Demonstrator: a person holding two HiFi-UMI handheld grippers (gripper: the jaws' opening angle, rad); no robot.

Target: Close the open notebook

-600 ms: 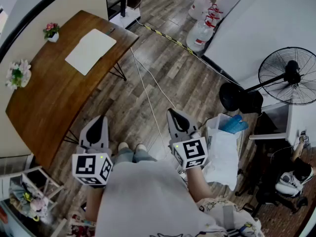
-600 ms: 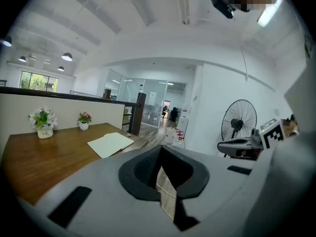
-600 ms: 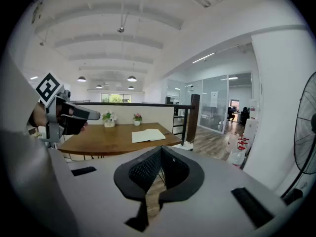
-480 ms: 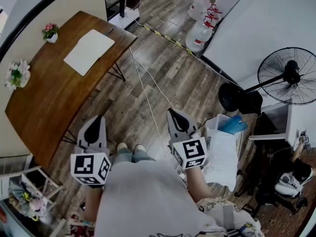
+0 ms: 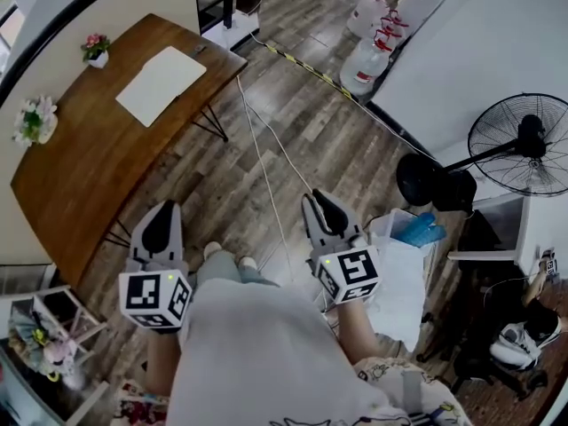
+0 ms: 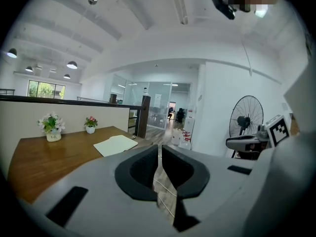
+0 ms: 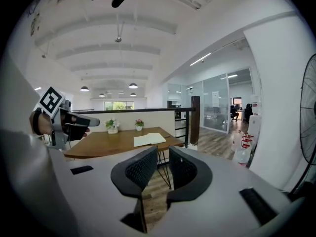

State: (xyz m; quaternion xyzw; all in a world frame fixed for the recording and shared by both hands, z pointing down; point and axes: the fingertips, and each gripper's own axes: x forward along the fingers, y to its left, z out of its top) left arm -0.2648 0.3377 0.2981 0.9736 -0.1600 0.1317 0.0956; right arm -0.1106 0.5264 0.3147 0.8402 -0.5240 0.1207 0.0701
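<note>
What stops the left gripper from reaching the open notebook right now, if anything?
Probably not reachable yet. The left gripper, jaws shut and empty, is over the floor beside the table, while the notebook lies at the table's far end. Only distance intervenes.

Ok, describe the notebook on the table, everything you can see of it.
The notebook lies open and flat, two plain white pages facing up with a faint crease down the middle. It looks like paper, and no writing can be made out. It sits near the far end of the brown wooden table, with nothing resting on it.
</note>
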